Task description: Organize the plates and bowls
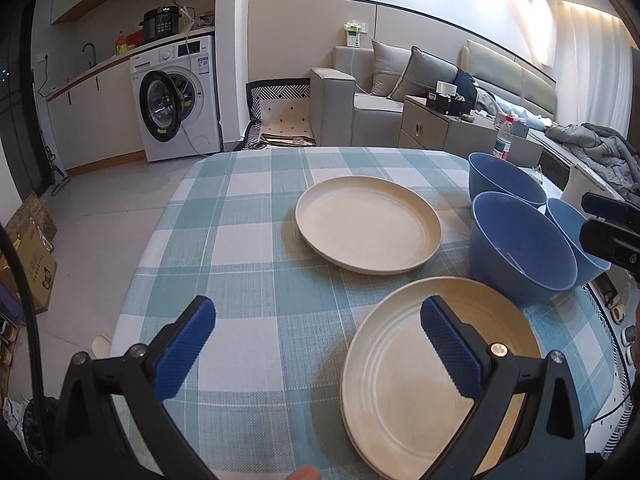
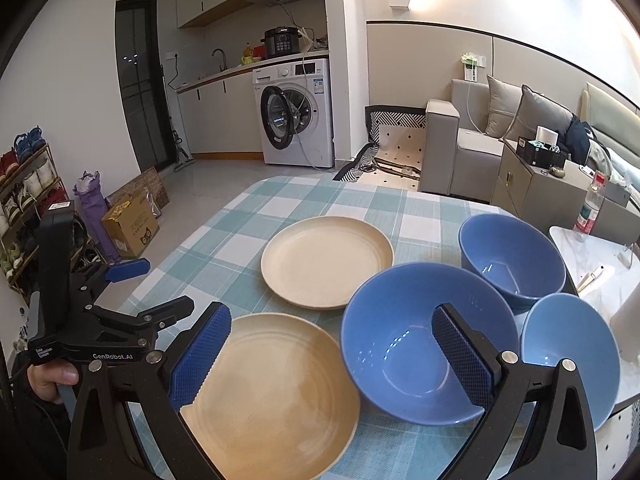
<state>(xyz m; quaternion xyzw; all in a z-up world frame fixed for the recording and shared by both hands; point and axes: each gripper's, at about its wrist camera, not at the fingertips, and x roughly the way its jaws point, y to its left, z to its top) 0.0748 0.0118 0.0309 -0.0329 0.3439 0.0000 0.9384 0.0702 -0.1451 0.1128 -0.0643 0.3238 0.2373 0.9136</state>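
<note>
Two cream plates lie on the blue-checked tablecloth (image 1: 248,240): a near plate (image 1: 400,380) and a far plate (image 1: 368,224). To their right stand three blue bowls: a large one (image 1: 520,248), one behind it (image 1: 504,178) and one at the right (image 1: 568,232). My left gripper (image 1: 316,320) is open above the table's near left part, its right finger over the near plate. In the right wrist view my right gripper (image 2: 332,320) hovers open, straddling the near plate (image 2: 272,392) and the large bowl (image 2: 400,344). The far plate (image 2: 326,260) lies beyond.
A white side table (image 2: 592,248) with a water bottle (image 2: 590,208) adjoins the table's right edge. Beyond are a sofa (image 2: 472,148), a cabinet (image 2: 532,188) and a washing machine (image 2: 296,116). At the left, on the floor, are a cardboard box (image 2: 132,228) and a shoe rack (image 2: 28,196).
</note>
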